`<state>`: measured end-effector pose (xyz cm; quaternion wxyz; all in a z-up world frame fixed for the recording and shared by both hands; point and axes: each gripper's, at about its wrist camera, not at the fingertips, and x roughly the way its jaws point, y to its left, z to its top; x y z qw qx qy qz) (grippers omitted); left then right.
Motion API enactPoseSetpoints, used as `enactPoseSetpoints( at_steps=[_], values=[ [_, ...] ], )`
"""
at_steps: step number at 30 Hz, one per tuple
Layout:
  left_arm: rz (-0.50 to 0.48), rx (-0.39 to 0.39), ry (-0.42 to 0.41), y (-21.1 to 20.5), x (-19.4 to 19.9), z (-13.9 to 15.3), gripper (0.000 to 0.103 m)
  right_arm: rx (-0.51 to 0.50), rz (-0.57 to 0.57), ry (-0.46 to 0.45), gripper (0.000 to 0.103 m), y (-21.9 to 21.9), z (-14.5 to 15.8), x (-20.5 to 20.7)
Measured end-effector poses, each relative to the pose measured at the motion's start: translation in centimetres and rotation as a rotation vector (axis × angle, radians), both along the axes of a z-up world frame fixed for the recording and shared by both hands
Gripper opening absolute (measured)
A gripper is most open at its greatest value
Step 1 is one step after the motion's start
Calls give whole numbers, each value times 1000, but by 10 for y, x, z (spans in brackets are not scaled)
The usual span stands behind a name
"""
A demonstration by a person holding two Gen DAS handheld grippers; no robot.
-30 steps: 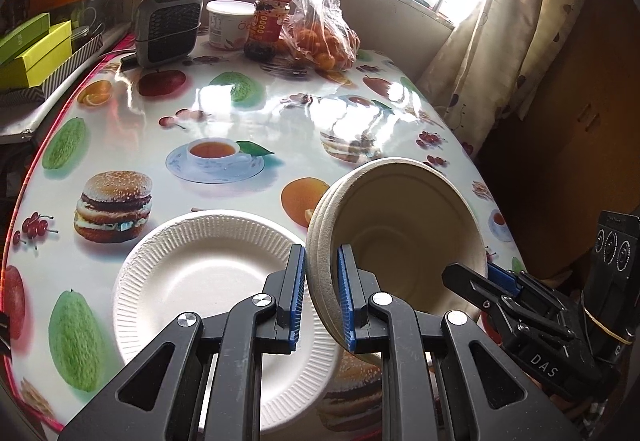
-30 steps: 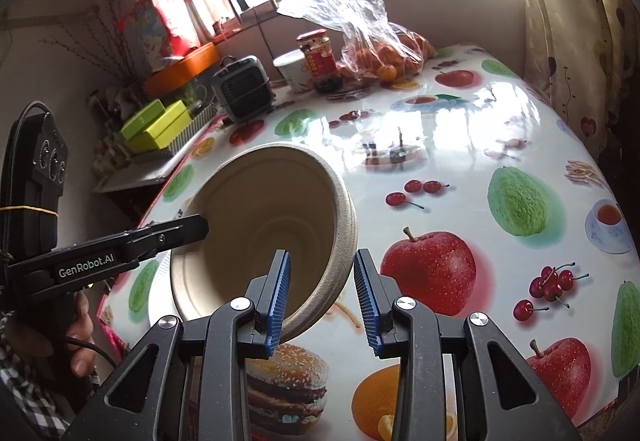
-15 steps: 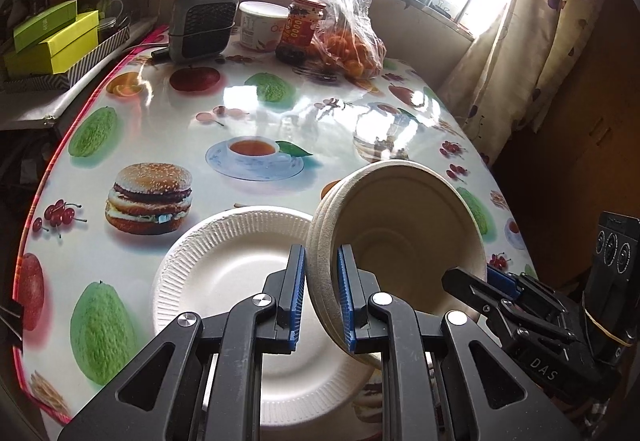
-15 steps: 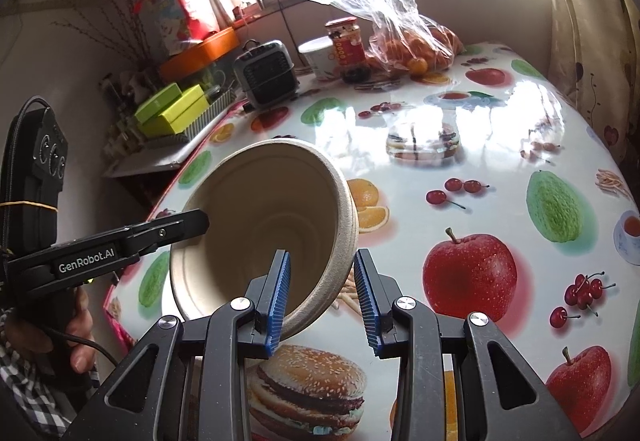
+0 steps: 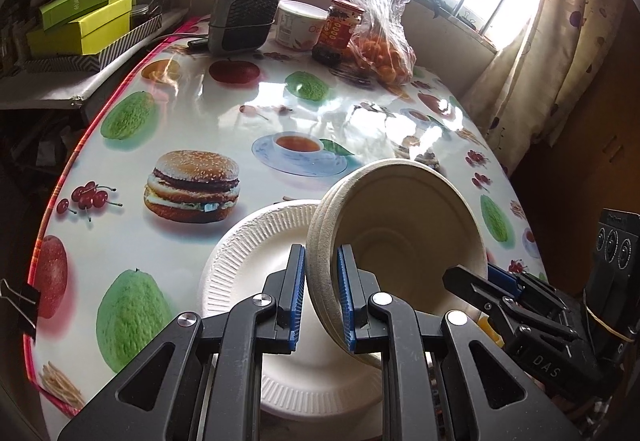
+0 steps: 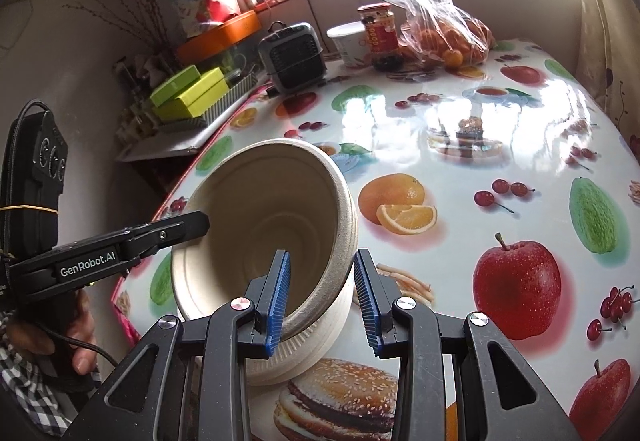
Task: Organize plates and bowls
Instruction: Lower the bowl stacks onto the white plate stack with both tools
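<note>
Paper plate (image 5: 256,265) shows fully only from left.

A fruit-print table (image 5: 224,113) carries a white paper plate (image 5: 248,261).

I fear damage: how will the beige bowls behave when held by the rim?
The bowls look like nested moulded pulp: probably light and fairly stiff. Two claws hold opposite sides of the rim; a hard pinch might dent it. Tilted over the plate, the stack could separate.
</note>
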<state>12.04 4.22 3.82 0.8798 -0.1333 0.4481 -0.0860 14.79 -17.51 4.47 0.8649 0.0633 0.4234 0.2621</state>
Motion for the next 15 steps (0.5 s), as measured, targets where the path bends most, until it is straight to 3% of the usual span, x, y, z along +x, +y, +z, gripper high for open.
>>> enactPoseSetpoints(
  at_steps=[15],
  values=[
    [47,8,17,21,-6,-4,17,-4,53,25,32,25,-7,1]
  ],
)
